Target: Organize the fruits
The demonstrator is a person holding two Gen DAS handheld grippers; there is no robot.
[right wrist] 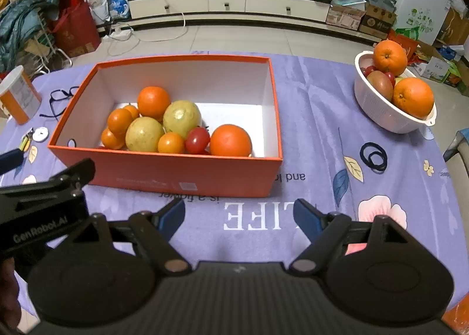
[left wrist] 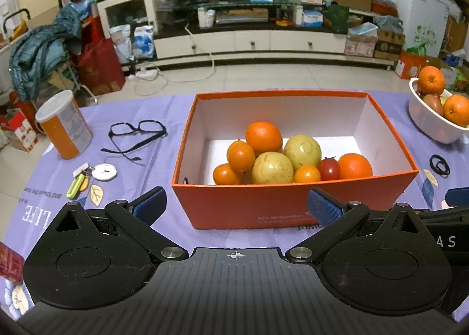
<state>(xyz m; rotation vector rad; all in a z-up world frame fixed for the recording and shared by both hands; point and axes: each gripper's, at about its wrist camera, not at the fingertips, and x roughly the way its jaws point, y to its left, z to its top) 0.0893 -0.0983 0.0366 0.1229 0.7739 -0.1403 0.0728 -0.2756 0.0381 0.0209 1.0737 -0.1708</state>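
Both grippers empty; left gripper (left wrist: 237, 206) and right gripper (right wrist: 239, 215) jaws wide, over table's near edge; orange box (left wrist: 293, 206) of fruit mid-table; white bowl (right wrist: 378, 106) of oranges near right edge.

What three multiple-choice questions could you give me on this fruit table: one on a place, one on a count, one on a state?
1. The black-framed eyeglasses lie:
A. in the box
B. on the purple tablecloth
C. in the bowl

2. Large oranges showing in the white plastic colander bowl:
A. two
B. none
C. five

3. The right claw is:
A. shut on fruit
B. open and empty
C. gripping the box

Answers: 1 B, they rest between the orange cardboard box and a canister. 2 A, two show. 3 B, only cloth lies between its fingers.
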